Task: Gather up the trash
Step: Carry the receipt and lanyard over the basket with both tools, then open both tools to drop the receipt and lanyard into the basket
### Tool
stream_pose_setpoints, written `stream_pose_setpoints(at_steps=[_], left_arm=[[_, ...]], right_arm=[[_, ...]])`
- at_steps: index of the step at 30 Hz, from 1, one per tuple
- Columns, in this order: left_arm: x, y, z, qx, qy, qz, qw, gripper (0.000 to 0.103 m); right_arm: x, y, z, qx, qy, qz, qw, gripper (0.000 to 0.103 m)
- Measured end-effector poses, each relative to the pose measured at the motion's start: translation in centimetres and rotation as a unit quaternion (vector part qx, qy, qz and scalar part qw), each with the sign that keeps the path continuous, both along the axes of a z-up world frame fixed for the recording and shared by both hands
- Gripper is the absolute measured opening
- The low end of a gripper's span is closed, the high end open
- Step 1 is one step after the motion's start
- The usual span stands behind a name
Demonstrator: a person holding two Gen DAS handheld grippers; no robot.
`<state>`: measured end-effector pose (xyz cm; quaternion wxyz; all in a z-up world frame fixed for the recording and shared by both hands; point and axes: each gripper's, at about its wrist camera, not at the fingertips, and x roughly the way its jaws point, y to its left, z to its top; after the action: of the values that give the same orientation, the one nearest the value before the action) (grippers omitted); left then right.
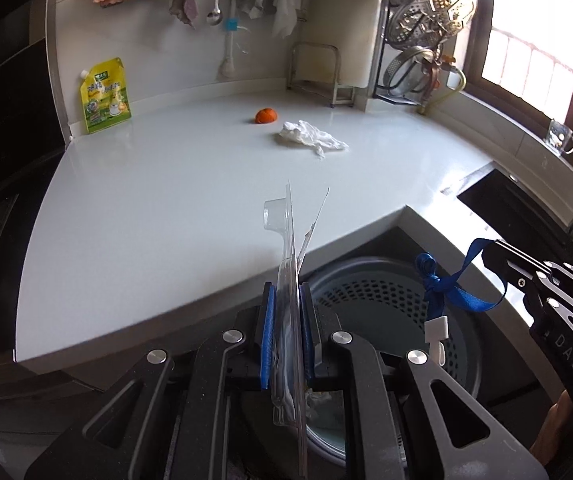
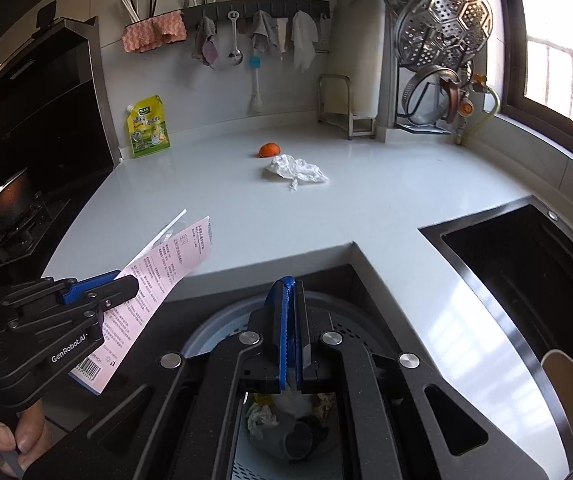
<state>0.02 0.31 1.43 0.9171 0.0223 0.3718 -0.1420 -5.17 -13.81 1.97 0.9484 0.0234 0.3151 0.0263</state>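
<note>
My left gripper [image 1: 287,304] is shut on a clear plastic blister pack with a pink printed card [image 1: 292,248], held upright above the round perforated trash bin [image 1: 378,300]. The pack also shows in the right wrist view [image 2: 166,276], in the left gripper [image 2: 98,286]. My right gripper [image 2: 292,292] is shut and empty, over the bin [image 2: 222,336], which holds crumpled trash [image 2: 270,416]. On the white countertop [image 1: 166,200] lie an orange peel [image 1: 266,115] and a crumpled white tissue [image 1: 310,138], also in the right wrist view: the peel [image 2: 269,149] and the tissue [image 2: 296,170].
A yellow-green pouch [image 2: 148,128] stands against the back wall. A stove with a pot [image 2: 10,200] is on the left, a dark sink [image 2: 526,264] on the right. A dish rack with steel strainers [image 2: 438,60] and a metal stand [image 2: 342,108] sit at the back.
</note>
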Motion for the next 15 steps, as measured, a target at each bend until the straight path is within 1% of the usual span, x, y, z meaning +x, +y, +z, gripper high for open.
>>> stream_pose_setpoints(at_steps=[6, 8, 12, 15], left_arm=[[-2.6, -2.4, -1.0, -0.004, 0.005, -0.026, 0.9997, 0.013], [-3.1, -3.4, -1.4, -0.002, 0.007, -0.036, 0.9993, 0.013], [-3.6, -4.8, -2.5, 0.005, 0.012, -0.043, 0.999, 0.013], [-3.6, -5.3, -3.5, 0.012, 0.021, -0.045, 0.9987, 0.013]], right_arm=[[-2.9, -2.3, -1.7, -0.011, 0.006, -0.033, 0.999, 0.003], [-3.5, -3.2, -2.4, -0.004, 0.011, -0.04, 0.999, 0.003], [-4.3, -4.0, -3.8, -0.011, 0.02, -0.056, 0.998, 0.003], [-4.6, -4.4, -4.9, -0.002, 0.029, -0.059, 0.998, 0.003]])
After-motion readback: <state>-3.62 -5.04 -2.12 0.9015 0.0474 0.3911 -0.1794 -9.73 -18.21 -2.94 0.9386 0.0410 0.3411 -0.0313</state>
